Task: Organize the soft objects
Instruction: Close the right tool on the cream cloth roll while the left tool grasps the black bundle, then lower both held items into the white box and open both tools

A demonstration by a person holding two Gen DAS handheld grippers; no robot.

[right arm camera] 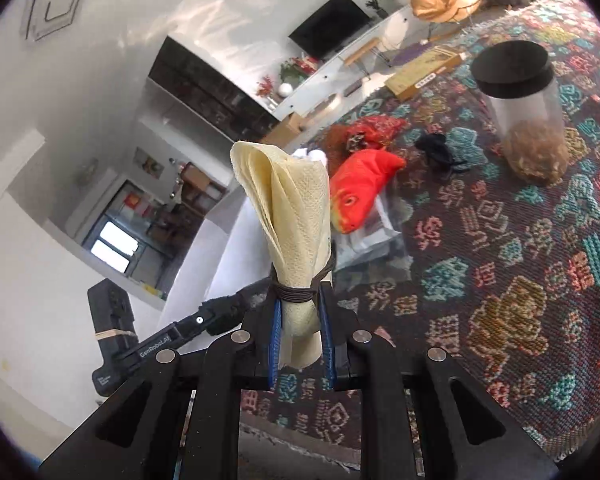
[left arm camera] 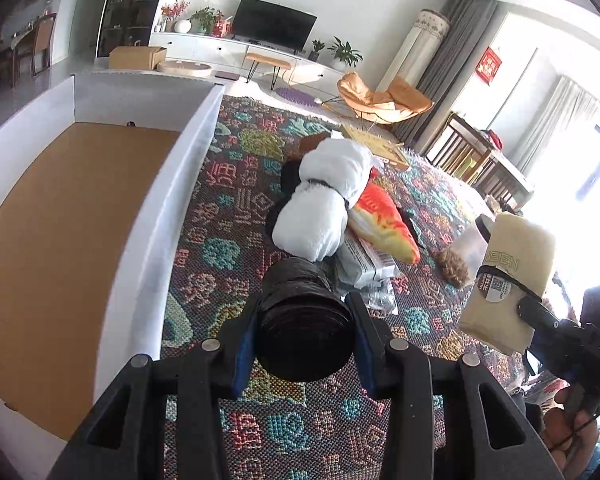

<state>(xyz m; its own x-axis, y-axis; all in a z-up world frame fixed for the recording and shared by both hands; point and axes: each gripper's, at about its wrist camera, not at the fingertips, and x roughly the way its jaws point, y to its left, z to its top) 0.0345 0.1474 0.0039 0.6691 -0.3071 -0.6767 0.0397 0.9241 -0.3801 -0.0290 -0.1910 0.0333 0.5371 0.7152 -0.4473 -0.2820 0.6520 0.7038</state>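
My left gripper [left arm camera: 305,320] is shut on a black roll of bags [left arm camera: 300,320] and holds it above the patterned blanket, just right of the white cardboard box [left arm camera: 140,216]. My right gripper [right arm camera: 302,320] is shut on a rolled cream-yellow towel [right arm camera: 296,220] tied with a brown band; the towel also shows in the left wrist view [left arm camera: 508,280] at the right. A rolled white plush towel [left arm camera: 328,196] and an orange fish plush [left arm camera: 384,220] lie in a pile ahead. The fish plush also shows in the right wrist view [right arm camera: 356,192].
The box has a brown bottom and white walls. A clear jar with a black lid [right arm camera: 524,116] stands on the blanket [right arm camera: 500,260]. Plastic packets [left arm camera: 364,264] lie under the pile. A flat yellow box [left arm camera: 376,144] lies farther back.
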